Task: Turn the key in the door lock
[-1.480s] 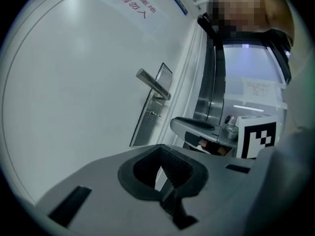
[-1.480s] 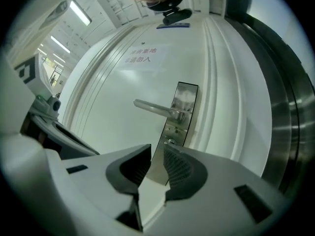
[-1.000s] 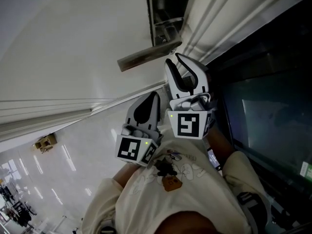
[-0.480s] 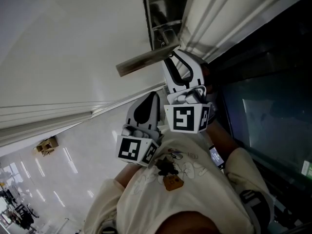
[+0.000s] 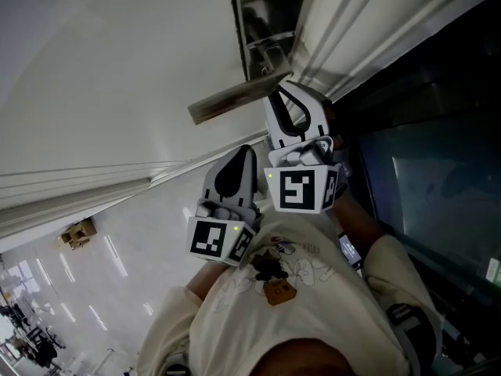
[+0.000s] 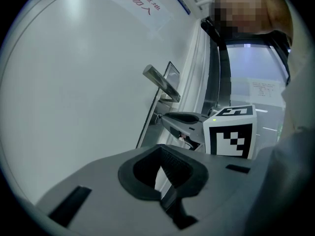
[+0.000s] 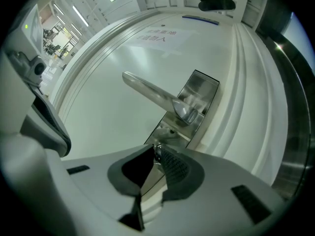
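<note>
Two grippers are raised at the white door (image 7: 98, 63). The key (image 7: 157, 150) is clamped between the tips of the right gripper (image 7: 156, 156), at the steel lock plate (image 7: 197, 100) just below the lever handle (image 7: 150, 93). The left gripper (image 6: 161, 157) is closed on nothing, beside and behind the right one.

On your left, a glossy pale tiled floor (image 5: 117, 257) mirrors long ceiling lights, and a small cardboard box (image 5: 76, 229) sits on it. On your right, dark glass (image 5: 438, 178) stands beside ribbed white frame moulding (image 5: 352, 30). Strip lights (image 7: 78, 14) glow far off.
</note>
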A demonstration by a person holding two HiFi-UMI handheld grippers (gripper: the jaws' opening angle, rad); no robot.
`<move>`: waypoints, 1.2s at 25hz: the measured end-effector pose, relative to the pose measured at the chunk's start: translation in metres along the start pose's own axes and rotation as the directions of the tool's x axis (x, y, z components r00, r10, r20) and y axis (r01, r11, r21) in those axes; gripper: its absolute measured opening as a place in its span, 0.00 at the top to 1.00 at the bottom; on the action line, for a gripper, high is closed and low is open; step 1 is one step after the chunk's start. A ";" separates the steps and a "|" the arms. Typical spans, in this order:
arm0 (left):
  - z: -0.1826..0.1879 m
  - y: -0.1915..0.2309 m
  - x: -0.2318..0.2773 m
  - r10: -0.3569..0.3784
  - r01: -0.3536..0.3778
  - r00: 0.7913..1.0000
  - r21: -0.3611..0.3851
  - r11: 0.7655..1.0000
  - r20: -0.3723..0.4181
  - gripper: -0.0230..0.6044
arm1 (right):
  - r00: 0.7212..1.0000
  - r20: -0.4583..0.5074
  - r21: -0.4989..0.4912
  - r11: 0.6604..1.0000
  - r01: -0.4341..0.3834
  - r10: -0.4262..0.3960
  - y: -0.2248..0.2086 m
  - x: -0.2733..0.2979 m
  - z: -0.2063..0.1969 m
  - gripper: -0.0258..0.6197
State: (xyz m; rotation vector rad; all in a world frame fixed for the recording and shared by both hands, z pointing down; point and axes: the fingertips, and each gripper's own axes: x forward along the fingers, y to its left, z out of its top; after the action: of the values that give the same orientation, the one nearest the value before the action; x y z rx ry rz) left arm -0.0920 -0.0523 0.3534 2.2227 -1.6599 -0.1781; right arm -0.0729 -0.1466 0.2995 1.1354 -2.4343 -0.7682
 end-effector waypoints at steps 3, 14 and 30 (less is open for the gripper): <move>-0.001 0.002 -0.002 0.004 -0.004 1.000 -0.001 1.000 -0.005 0.96 | 1.000 0.006 0.034 0.999 0.012 -0.012 -0.002 0.000 0.000 0.92; -0.003 0.003 -0.004 0.004 -0.004 1.000 -0.004 1.000 -0.011 0.96 | 0.999 0.047 0.268 0.963 -0.011 -0.002 -0.005 0.000 0.000 0.92; -0.005 -0.001 -0.001 -0.023 0.023 0.999 0.007 1.000 -0.033 0.96 | 0.986 0.163 0.709 0.691 -0.140 0.032 -0.015 -0.001 -0.005 0.91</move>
State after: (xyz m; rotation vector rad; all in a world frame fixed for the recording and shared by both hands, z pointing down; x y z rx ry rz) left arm -0.0895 -0.0501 0.3574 2.2386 -1.6209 -0.1409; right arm -0.0606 -0.1553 0.2947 1.2148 -2.9851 0.2163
